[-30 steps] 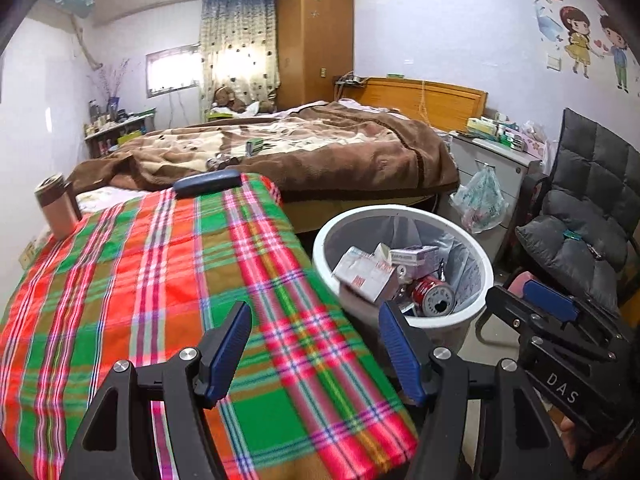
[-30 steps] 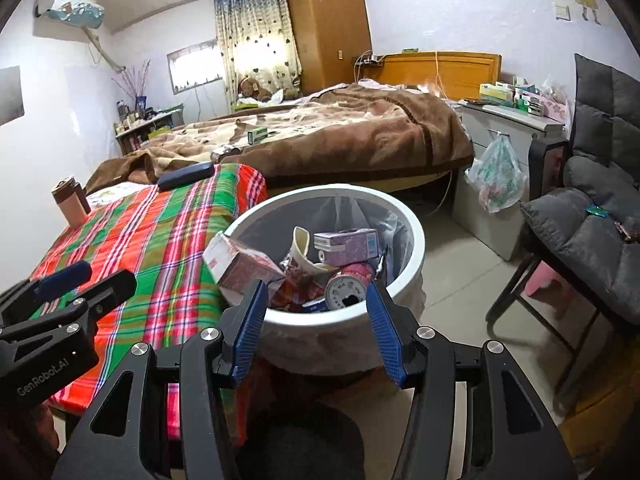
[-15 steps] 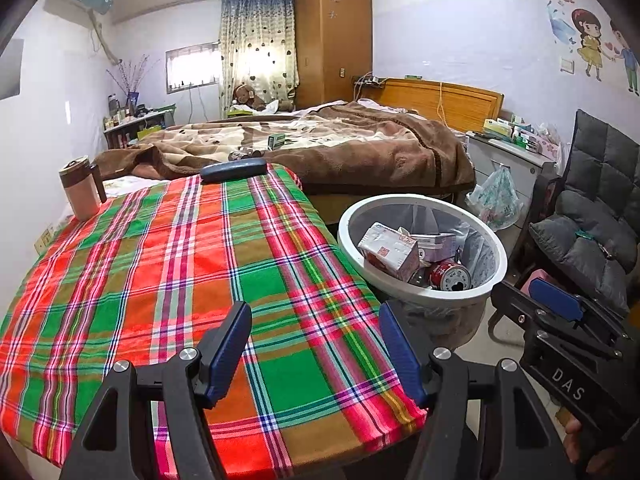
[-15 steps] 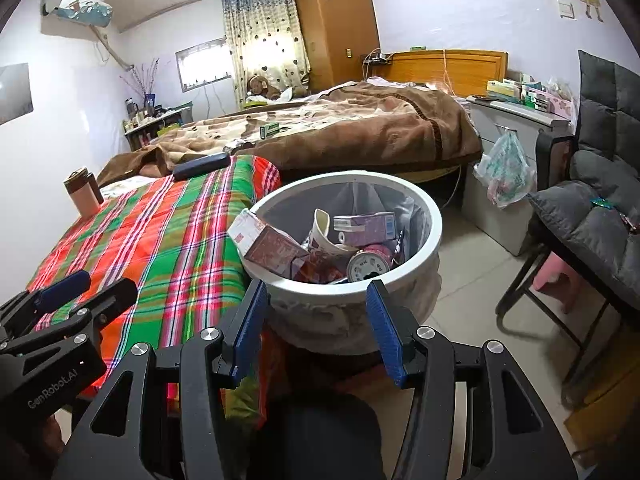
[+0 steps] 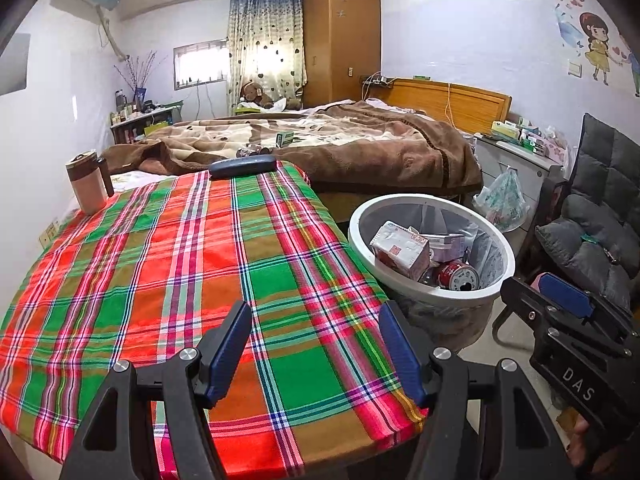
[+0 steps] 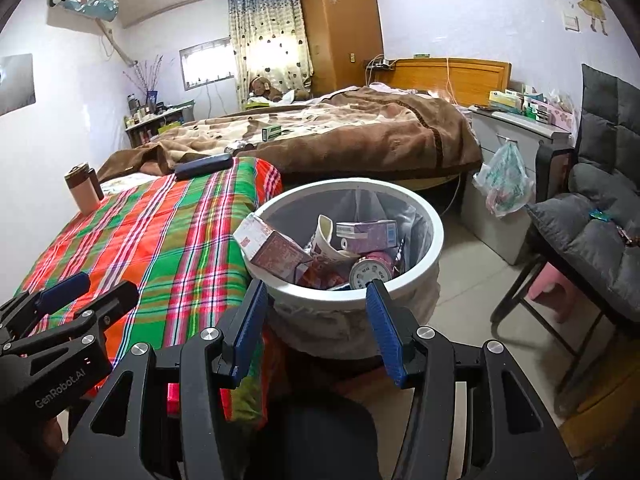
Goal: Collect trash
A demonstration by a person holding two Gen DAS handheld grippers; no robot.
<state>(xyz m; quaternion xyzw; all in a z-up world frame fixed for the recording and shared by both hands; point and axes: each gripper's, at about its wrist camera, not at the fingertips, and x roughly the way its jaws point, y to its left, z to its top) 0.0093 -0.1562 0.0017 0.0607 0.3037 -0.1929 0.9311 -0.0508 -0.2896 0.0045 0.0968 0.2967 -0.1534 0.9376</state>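
Since the earlier frame left gripper (image 5: 314, 344) pulled back over table (image 5: 160, 280), more plaid cloth showing; right gripper (image 6: 316, 326) barely shifted. Both angle down, jaws spread, nothing between them. White bin (image 6: 436, 236) beside table holds the trash: carton (image 6: 276, 250), purple box (image 6: 368, 234), paper cup (image 6: 326, 236), can (image 6: 370, 270). Mug (image 5: 86, 188) and dark case (image 5: 242, 166) sit at table's far edge.

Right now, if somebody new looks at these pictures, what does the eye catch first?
The bright red and green plaid tablecloth fills the left side. Just right of it stands a white trash bin, already holding cartons and a can. Behind both lies a bed under a brown blanket.
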